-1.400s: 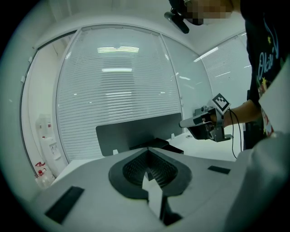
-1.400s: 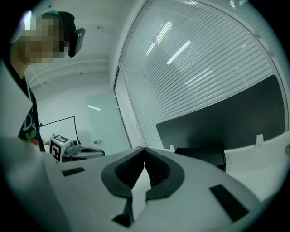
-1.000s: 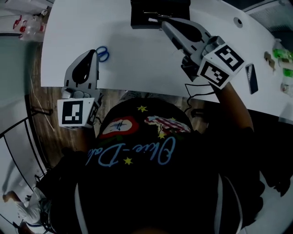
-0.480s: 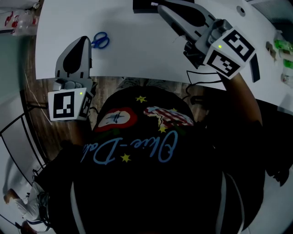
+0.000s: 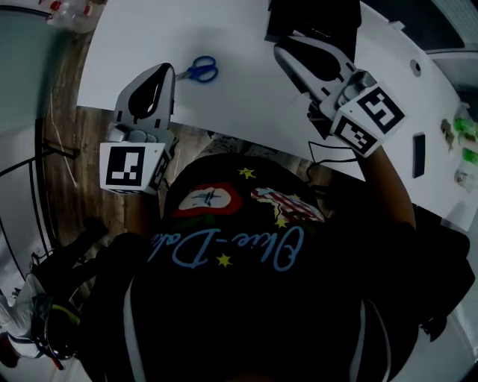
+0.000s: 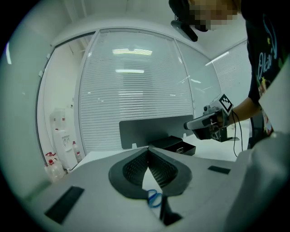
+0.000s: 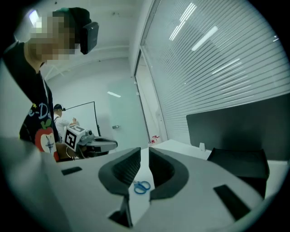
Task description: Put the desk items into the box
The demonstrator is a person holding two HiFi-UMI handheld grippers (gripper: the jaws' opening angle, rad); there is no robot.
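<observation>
Scissors [image 5: 200, 71] lie on table [image 5: 246, 104] between closed, empty left gripper [image 5: 165, 69] and right gripper [image 5: 287, 46] (jaws just opening, nothing between) near box [image 5: 328, 19].

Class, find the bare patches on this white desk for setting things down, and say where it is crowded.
Bare: the desk between the blue scissors and the black box, and left of the scissors. Crowded: the right end, around the small green items.

Black printed T-shirt [image 5: 254, 313], grey left claw [image 5: 167, 69] and right claw [image 5: 281, 49].
Pale-blue script, yellow stars and red apple patch across the chest; black ridged pads [image 6: 136, 168], black-and-white marker cubes [image 5: 133, 168] behind each shell, black cable [image 5: 328, 153] at the right.
</observation>
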